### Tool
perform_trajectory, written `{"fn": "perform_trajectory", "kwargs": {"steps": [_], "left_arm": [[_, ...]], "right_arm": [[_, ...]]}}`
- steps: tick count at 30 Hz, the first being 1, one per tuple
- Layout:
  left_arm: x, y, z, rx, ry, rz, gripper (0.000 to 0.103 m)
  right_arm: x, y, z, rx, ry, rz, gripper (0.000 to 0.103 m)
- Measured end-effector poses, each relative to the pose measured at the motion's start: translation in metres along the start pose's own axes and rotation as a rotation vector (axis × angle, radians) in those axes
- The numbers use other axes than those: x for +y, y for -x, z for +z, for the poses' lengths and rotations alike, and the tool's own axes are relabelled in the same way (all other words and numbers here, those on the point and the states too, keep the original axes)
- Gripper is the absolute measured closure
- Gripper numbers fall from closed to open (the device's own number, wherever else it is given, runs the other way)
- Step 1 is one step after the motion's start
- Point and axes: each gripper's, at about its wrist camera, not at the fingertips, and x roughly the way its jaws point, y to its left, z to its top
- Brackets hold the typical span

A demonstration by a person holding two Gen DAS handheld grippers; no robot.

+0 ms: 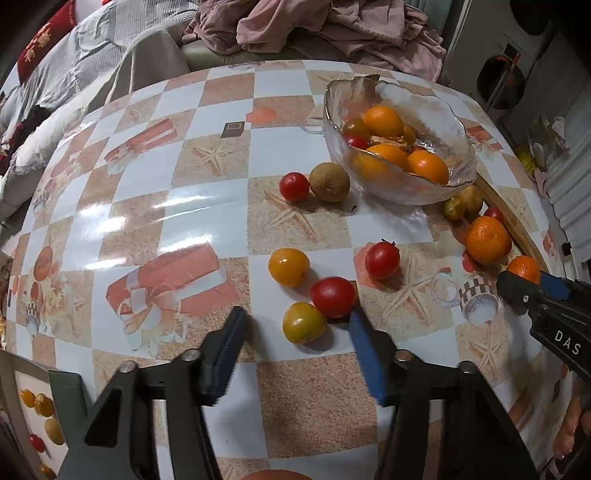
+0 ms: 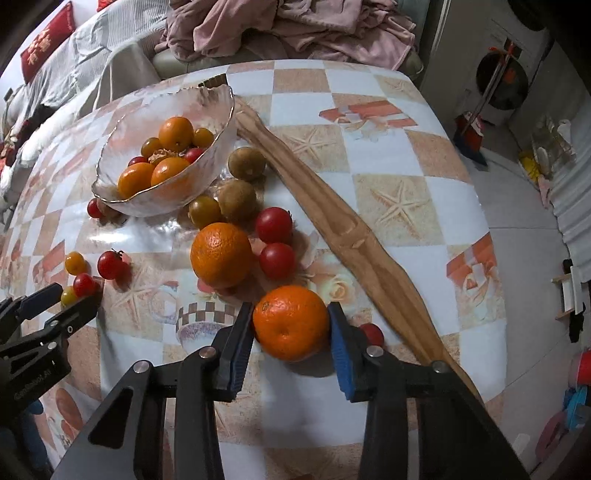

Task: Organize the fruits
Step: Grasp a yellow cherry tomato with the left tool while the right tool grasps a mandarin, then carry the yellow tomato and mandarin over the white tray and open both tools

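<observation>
A glass bowl [image 1: 460, 147] [image 2: 110, 147] holds oranges and small tomatoes. My left gripper [image 1: 297, 321] is open, its fingers on either side of a yellow tomato [image 1: 303, 322] and a red tomato [image 1: 332, 296] on the table. My right gripper [image 2: 291, 319] is shut on an orange [image 2: 290, 322] that rests on the table; the orange also shows in the left wrist view [image 1: 524, 267]. A second orange [image 2: 221, 254] [image 1: 487, 239], more red and yellow tomatoes [image 1: 382, 258] [image 1: 288, 266] [image 2: 277, 260] and brown round fruits [image 1: 328, 181] [image 2: 237, 199] lie loose around the bowl.
A long wooden tray [image 2: 332, 206] lies diagonally to the right of the fruit, reaching the table's right edge. The table [image 1: 147, 184] wears a glossy checked cloth. A sofa with pink clothes [image 1: 295, 26] stands behind it. The floor drops off at right.
</observation>
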Motion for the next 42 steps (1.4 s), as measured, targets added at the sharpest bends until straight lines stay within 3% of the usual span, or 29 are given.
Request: {"fn": "perform_trajectory", "kwargs": {"steps": [1,3,4,11,26,42], "left_arm": [[0.001,0.001,0.000,-0.002,0.000,-0.005,0.056],[0.002,0.002,0.001,-0.005,-0.004,-0.014,0.077],[0.003,0.002,0.002,-0.006,-0.005,-0.022,0.080],[0.009,0.007,-0.006,-0.006,-0.001,-0.071,0.080],[0.025,0.044,-0.044,0.010,-0.013,-0.086,0.080],[0.081,0.088,-0.088,0.005,0.062,-0.075,0.080]], "right_arm": [[0.000,0.000,0.000,0.001,-0.005,0.008,0.061],[0.001,0.004,-0.002,-0.004,-0.007,0.025,0.061],[0.003,0.006,-0.002,-0.005,-0.006,0.033,0.061],[0.011,0.021,-0.018,0.005,-0.041,0.100,0.061],[0.046,0.047,-0.060,0.045,-0.027,0.161,0.061],[0.114,0.066,-0.079,0.058,0.071,0.184,0.061]]}}
